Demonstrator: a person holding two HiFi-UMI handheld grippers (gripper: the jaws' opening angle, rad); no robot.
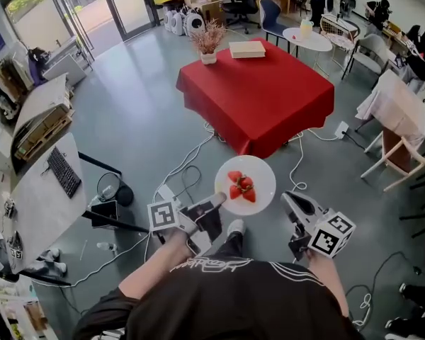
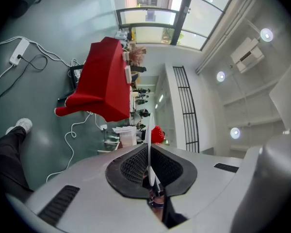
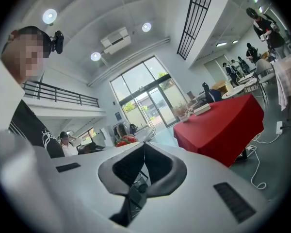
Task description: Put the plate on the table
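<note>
A round white plate [image 1: 262, 178] carrying red strawberries [image 1: 241, 186] hangs level above the grey floor, short of the red-clothed table [image 1: 258, 98]. My left gripper [image 1: 217, 202] is shut on the plate's near-left rim. In the left gripper view the plate [image 2: 149, 130] shows edge-on, pinched between the dark pads, with the strawberries [image 2: 157, 134] beyond and the red table [image 2: 102, 81] farther off. To the plate's right my right gripper [image 1: 290, 201] is shut with nothing in it. Its own view shows the closed gripper [image 3: 143, 147] and the red table [image 3: 223, 125] ahead.
On the red table stand a potted dried plant [image 1: 209, 41] and a flat white box [image 1: 246, 49]. White cables [image 1: 191, 161] trail over the floor in front of the table. A desk with a keyboard [image 1: 64, 172] is at the left; chairs and a draped table [image 1: 400, 112] at the right.
</note>
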